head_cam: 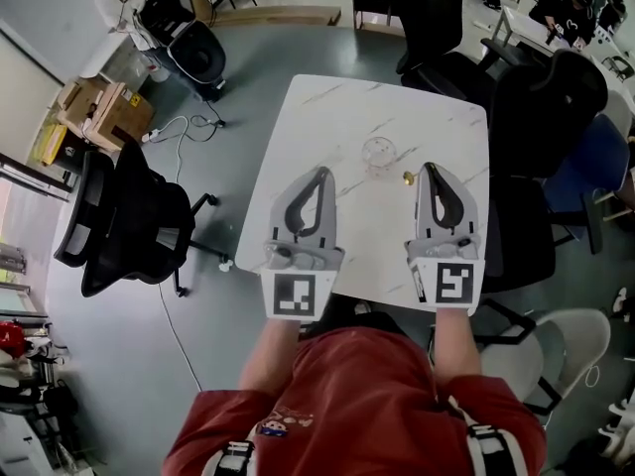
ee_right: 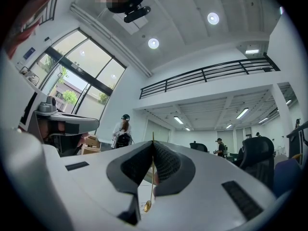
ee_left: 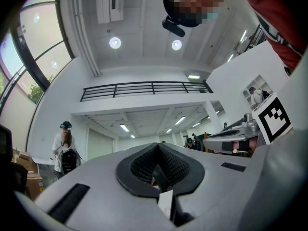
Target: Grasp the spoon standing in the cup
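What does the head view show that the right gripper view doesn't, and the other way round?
Only the head view shows the glass cup and the grey floor around the table. Only the right gripper view shows the round ceiling lights, a balcony railing and the tall windows. Both show the right tool shut on the thin gold spoon.

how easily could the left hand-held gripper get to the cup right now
Probably easily: the cup stands just beyond the left hand-held gripper, with only bare table between. Its jaws are shut and would need opening.
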